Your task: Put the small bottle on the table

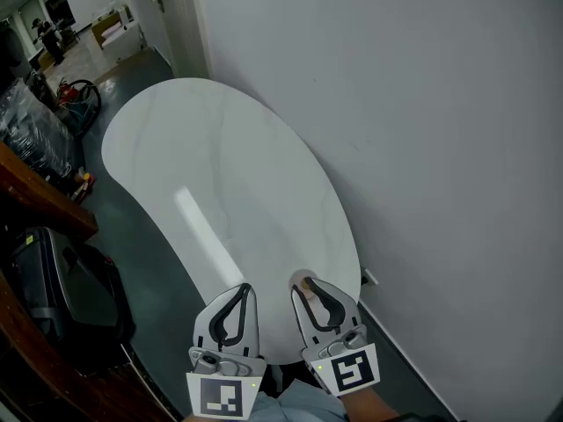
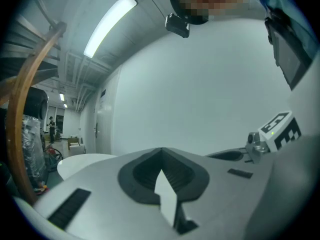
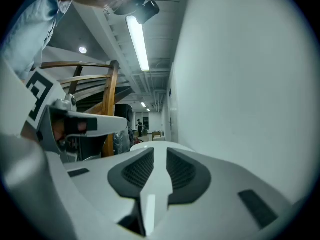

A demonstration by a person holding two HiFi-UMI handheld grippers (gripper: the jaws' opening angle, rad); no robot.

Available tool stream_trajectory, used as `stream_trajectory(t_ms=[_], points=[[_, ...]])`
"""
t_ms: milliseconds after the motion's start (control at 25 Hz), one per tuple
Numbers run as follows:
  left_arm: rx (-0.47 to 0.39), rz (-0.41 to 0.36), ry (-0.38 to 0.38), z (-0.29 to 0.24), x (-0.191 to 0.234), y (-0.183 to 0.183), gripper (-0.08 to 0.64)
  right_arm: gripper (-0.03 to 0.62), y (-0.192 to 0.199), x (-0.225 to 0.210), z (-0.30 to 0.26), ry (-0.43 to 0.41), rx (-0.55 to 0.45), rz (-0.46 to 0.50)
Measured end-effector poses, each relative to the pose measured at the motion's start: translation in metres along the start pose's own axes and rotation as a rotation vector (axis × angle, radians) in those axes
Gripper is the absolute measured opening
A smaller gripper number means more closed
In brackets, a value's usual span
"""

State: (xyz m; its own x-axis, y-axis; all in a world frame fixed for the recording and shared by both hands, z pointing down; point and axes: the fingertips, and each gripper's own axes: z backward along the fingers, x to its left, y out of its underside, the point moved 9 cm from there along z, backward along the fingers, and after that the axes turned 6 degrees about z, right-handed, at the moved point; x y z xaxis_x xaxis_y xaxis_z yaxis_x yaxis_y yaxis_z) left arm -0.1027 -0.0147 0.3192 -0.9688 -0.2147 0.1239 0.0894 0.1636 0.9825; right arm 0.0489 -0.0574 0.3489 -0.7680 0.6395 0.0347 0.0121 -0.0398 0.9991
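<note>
The wall (image 1: 422,104) fills the right of the frame; the white oval tabletop (image 1: 220,174) runs from upper left to lower middle and looks bare. Low in the frame, the left hand-held gripper (image 2: 161,150) is closed and empty. The right hand-held gripper (image 3: 160,151) stands partly apart with nothing between its jaws. A tan speck (image 1: 304,281) at its tip may be the bottle. It is likely light, stiff and smooth, best gripped mid-body.
</note>
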Motion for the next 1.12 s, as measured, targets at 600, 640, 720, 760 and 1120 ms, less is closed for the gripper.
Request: stream_trajectory(t_ms=[600, 640, 720, 760, 1120], points=[[-0.181, -0.048, 0.05, 0.009, -0.006, -0.029, 0.0, 0.0, -0.054, 0.011, 0.005, 0.046, -0.103, 0.114], [-0.183, -0.049, 0.054, 0.009, -0.006, -0.029, 0.0, 0.0, -0.053, 0.012, 0.006, 0.047, -0.078, 0.117], [-0.191, -0.053, 0.061, 0.01, -0.005, -0.029, 0.0, 0.0, -0.053, 0.014, 0.006, 0.045, -0.078, 0.118], [-0.194, -0.053, 0.062, 0.01, -0.005, -0.03, 0.0, 0.0, -0.054, 0.015, 0.006, 0.042, -0.092, 0.118], [-0.198, -0.064, 0.072, 0.011, -0.004, -0.03, 0.0, 0.0, -0.057, 0.017, 0.006, 0.048, -0.136, 0.118]])
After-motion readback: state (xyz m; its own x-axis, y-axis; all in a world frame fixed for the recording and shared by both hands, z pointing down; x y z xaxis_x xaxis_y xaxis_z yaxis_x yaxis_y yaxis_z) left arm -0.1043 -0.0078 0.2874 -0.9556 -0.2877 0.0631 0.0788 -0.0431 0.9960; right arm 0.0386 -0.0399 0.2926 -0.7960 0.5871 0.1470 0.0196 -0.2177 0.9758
